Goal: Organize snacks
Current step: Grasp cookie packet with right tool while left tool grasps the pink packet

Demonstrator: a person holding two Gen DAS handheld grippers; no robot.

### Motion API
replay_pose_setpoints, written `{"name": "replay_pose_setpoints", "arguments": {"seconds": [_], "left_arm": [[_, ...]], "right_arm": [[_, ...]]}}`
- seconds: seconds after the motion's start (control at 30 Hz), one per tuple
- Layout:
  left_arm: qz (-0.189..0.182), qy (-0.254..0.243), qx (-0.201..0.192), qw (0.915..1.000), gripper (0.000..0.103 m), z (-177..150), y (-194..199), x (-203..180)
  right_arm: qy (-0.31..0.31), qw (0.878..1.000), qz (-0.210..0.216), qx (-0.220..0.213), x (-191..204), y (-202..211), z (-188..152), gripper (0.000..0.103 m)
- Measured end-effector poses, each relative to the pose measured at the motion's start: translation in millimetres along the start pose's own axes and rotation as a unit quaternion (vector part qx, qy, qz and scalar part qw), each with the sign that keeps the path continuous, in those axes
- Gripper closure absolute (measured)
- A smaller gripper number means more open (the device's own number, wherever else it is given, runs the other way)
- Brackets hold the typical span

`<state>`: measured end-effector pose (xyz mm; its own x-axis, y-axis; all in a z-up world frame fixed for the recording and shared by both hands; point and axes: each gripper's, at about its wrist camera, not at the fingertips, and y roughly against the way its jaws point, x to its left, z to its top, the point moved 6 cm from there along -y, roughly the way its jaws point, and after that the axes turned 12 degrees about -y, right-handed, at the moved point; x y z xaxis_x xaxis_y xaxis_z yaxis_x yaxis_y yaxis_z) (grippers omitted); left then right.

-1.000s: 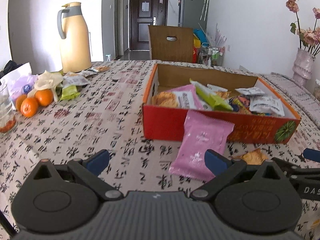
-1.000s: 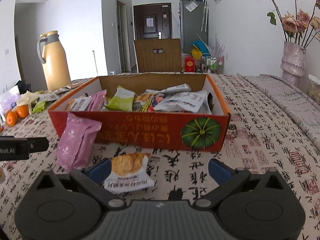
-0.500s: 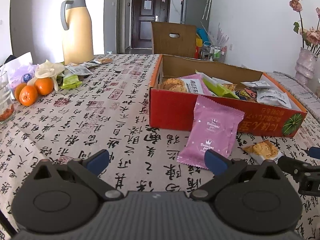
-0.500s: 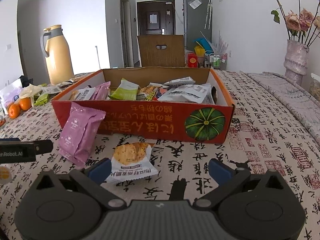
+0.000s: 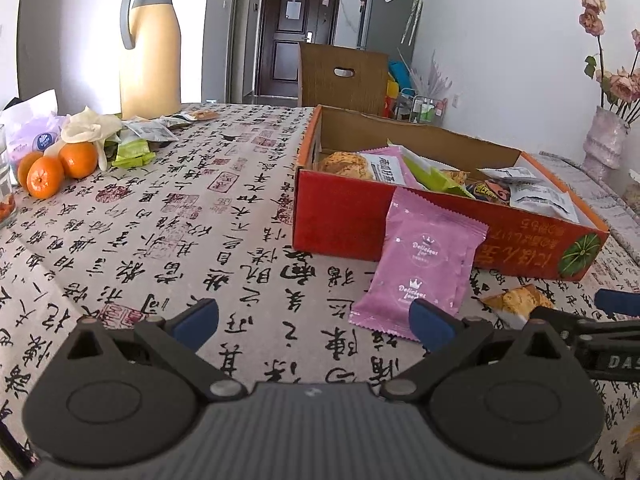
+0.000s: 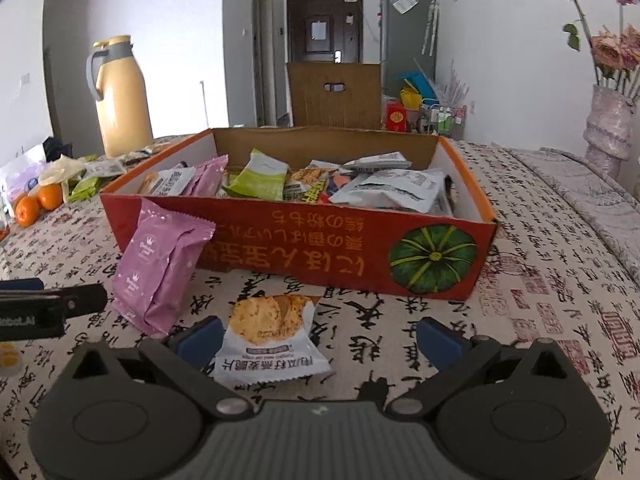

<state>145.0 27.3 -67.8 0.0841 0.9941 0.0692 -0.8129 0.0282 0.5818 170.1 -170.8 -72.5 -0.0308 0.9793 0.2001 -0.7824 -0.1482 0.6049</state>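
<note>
Calligraphy-printed cloth covers the table [image 6: 540, 240], where a crinkly cookie packet [image 6: 272, 340] lies flat just ahead of the right tool [image 6: 320, 336], long axis pointing at the red cardboard box [image 6: 320, 256], both tools spread empty, the left tool [image 5: 314, 320] nearer the glossy pink pouch [image 5: 420, 272] leaning on that box.

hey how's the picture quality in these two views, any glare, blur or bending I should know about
Left wrist view: bright backlight washes out the wall around the thermos; fisheye bends the red box; pink packet print reads sharp. Right wrist view: dark vignette corners, softer detail, white cookie packet text still legible, flower vase at the edge leans from distortion.
</note>
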Motion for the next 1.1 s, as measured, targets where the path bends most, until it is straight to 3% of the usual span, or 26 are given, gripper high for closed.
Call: {"name": "replay_pose_setpoints", "arguments": {"seconds": [0.13,0.33,0.77,1.1], "left_arm": [[-0.004,0.001,0.004,1.0,0.0,-1,-2,0],[-0.006,0.0,0.005,1.0,0.0,-1,-3,-1],[-0.002,-0.022,0.015,0.9996,0.0,1,3,-8],[-0.004,-0.061,0.027,0.9978,0.0,31,0,-25]], "right_arm": [[0.014,1.0,0.005,0.01,9,-9,-1,0.01],[0.018,0.999,0.011,0.03,12,-18,-7,0.04],[0.016,1.0,0.022,-0.002,10,3,-3,0.046],[-0.005,1.0,0.006,-0.026,-16,19,1,0.046]]}}
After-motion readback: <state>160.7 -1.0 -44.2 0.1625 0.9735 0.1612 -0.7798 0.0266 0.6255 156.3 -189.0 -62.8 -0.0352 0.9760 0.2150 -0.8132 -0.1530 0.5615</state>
